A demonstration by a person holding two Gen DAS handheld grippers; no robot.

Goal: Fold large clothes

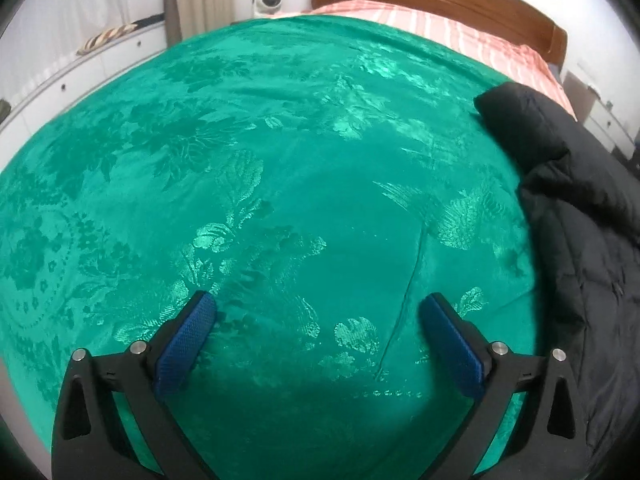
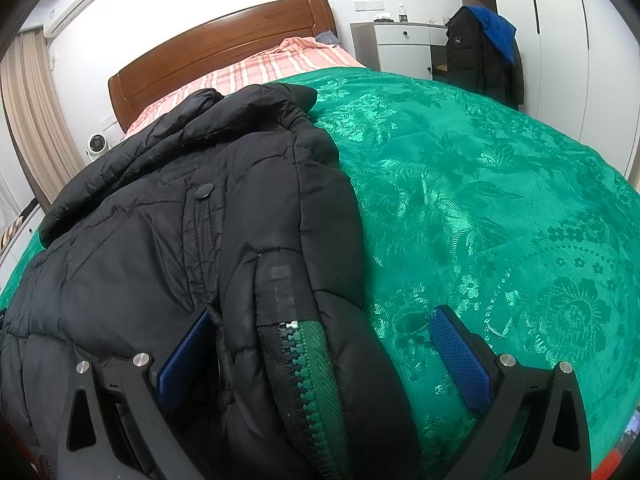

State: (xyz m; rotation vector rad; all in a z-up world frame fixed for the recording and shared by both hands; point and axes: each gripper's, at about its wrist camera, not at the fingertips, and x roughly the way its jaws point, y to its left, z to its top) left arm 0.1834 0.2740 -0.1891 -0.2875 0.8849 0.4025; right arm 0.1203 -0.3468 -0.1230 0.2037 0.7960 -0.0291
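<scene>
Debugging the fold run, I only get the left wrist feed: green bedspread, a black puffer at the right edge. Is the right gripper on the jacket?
Observer: The right gripper is open, its fingers either side of the black puffer jacket front edge, not closed on it.
Operator: Which part of the jacket?
Observer: The open zipper edge; a green zipper with its tape runs between the fingers.
Operator: Jacket closed up top?
Observer: I can't tell; a round black snap button shows on the placket higher up.
Operator: Anything else over there?
Observer: A second dark jacket with a blue hood hangs beyond the bed, by the white wardrobe.
</scene>
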